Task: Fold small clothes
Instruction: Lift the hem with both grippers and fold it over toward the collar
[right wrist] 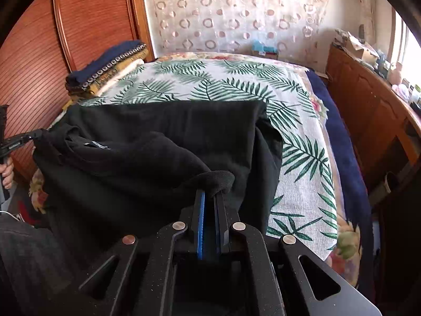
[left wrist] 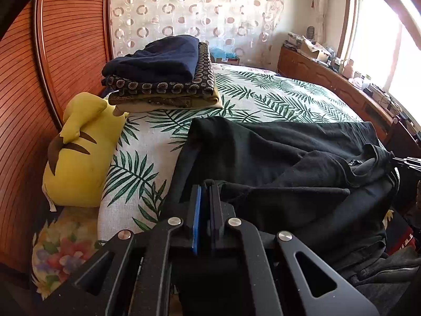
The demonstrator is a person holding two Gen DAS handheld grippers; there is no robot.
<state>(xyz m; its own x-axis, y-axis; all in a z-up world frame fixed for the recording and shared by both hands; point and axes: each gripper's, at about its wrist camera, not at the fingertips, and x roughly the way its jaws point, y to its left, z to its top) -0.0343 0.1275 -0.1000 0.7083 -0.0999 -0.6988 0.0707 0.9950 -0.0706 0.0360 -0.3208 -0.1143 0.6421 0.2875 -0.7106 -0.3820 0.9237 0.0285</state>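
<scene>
Black garment [left wrist: 289, 158] draped over the near edge of the leaf-print bed [left wrist: 263, 97]. Left gripper [left wrist: 206, 184] and right gripper [right wrist: 210, 192] each clamp a pinch of its cloth. Folded stack [left wrist: 163, 73] lies far left, by a yellow plush [left wrist: 79, 152].

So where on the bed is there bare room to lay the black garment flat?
Bare leaf-print sheet lies beyond the black garment, bordered by the folded stack and the wooden cabinet. A strip runs along the garment's right edge. Crowded: the headboard corner, with stack and yellow plush.
</scene>
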